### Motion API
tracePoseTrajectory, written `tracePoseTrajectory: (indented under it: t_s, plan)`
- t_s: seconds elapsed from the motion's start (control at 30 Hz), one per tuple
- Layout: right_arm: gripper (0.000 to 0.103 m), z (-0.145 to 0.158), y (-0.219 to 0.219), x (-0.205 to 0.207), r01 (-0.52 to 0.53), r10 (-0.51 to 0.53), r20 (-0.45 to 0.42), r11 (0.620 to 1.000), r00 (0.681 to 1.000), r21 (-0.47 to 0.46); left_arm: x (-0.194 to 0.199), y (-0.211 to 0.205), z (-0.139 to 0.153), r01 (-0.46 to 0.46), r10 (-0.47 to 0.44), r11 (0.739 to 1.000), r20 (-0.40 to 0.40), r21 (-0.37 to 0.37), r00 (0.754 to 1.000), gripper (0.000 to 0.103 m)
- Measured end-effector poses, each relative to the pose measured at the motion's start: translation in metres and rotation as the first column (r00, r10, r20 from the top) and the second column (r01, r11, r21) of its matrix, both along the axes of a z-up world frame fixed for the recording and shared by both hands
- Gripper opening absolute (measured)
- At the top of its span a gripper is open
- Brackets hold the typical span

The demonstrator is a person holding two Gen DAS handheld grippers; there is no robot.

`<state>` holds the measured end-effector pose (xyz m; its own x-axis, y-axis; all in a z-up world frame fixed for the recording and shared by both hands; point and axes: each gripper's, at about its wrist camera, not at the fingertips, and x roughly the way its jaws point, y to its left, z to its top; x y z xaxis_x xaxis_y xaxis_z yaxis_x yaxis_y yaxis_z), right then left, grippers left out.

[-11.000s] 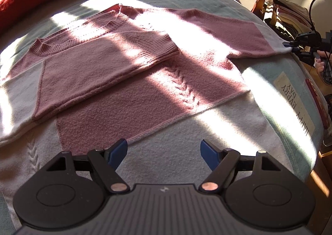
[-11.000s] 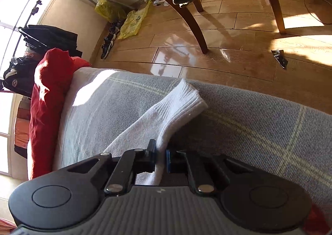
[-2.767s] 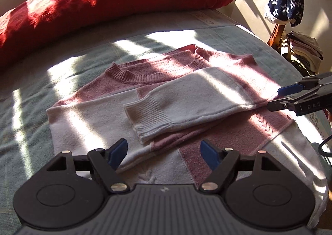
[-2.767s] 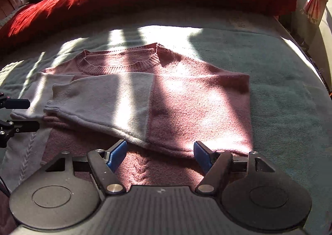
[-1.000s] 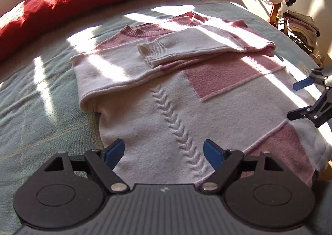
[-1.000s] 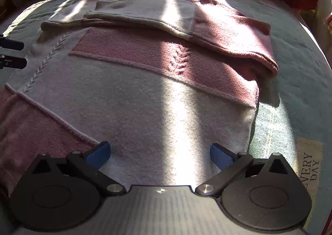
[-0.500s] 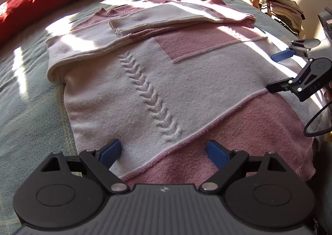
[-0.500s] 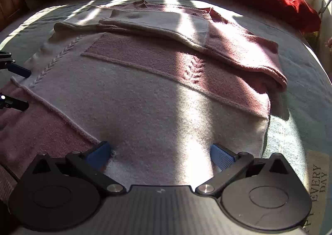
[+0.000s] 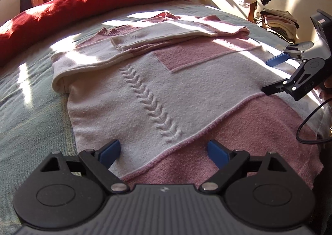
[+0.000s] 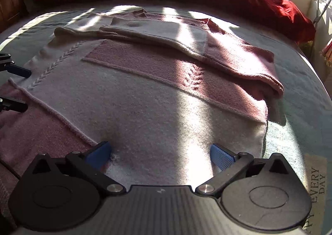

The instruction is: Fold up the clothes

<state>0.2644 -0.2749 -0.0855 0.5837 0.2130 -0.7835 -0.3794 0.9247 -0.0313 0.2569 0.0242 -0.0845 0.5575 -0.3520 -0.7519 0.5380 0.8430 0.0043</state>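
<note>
Both claws, left claw and right claw, are now hovering wide open, empty, over the sweater's hem; sleeves already folded across its chest, so the bottom fold looks next.

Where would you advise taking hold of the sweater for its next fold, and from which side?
Probably the bottom hem of the sweater, approached from the near edge. Its sleeves are folded across the chest, the hem lies flat nearest both tools, and the left tool and right tool sit open over it.
</note>
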Motion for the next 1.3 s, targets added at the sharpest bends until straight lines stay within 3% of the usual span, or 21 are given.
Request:
tracePoseTrajectory:
  t_s: [0.07,0.17,0.27,0.4,0.5,0.57,0.73,0.83,0.93,1.1,1.23,1.3]
  plan:
    - [0.103,0.001,0.000,-0.008,0.016,-0.017,0.035,1.000,0.999,0.005,-0.009,-0.001,0.001,-0.025,0.025,1.000,0.033,0.006,0.999,0.091]
    - [0.103,0.007,0.002,-0.028,0.019,-0.019,0.105,1.000,0.994,-0.007,-0.041,-0.009,0.014,0.005,-0.009,1.000,0.140,0.028,0.990,0.091]
    - [0.103,0.023,0.013,-0.065,-0.039,0.050,0.217,0.998,0.975,-0.054,-0.079,-0.017,0.028,0.048,-0.058,0.997,0.215,0.054,0.975,0.091]
    - [0.103,0.044,0.034,-0.104,-0.133,0.138,0.233,0.990,0.963,-0.039,-0.102,-0.022,0.033,0.054,-0.061,0.998,0.209,0.043,0.976,0.091]
    - [0.103,0.043,0.054,-0.107,-0.158,0.166,0.273,0.986,0.948,-0.051,-0.097,-0.022,0.019,-0.006,-0.001,0.999,0.166,0.040,0.986,0.091]
    - [0.103,0.033,0.063,-0.101,-0.130,0.140,0.267,0.990,0.953,-0.056,-0.100,-0.020,0.012,-0.048,0.044,0.998,0.134,0.029,0.990,0.091]
    - [0.103,-0.001,0.058,-0.108,-0.101,0.099,0.135,0.995,0.986,0.011,-0.123,-0.008,0.006,-0.112,0.114,0.993,0.062,-0.038,0.992,0.091]
    - [0.103,-0.006,0.035,-0.127,-0.054,0.040,0.106,0.991,0.994,0.126,-0.137,0.000,0.003,-0.152,0.154,0.985,0.016,-0.075,0.988,0.092]
    - [0.103,0.005,0.023,-0.134,-0.033,0.018,0.098,0.988,0.995,0.152,-0.136,-0.001,0.018,-0.133,0.139,0.985,0.051,-0.112,0.989,0.092]
    - [0.103,0.012,0.010,-0.124,0.021,-0.036,0.089,0.986,0.995,0.165,-0.094,-0.012,0.025,-0.179,0.190,0.973,0.062,-0.146,0.980,0.092]
    - [0.103,-0.002,0.003,-0.106,0.074,-0.078,0.015,0.981,0.997,0.179,-0.078,-0.009,0.007,-0.256,0.253,0.952,-0.037,-0.166,0.967,0.092]
    - [0.103,-0.006,0.002,-0.111,0.053,-0.060,0.037,0.984,0.998,0.170,-0.082,-0.006,0.001,-0.267,0.262,0.949,-0.050,-0.168,0.964,0.092]
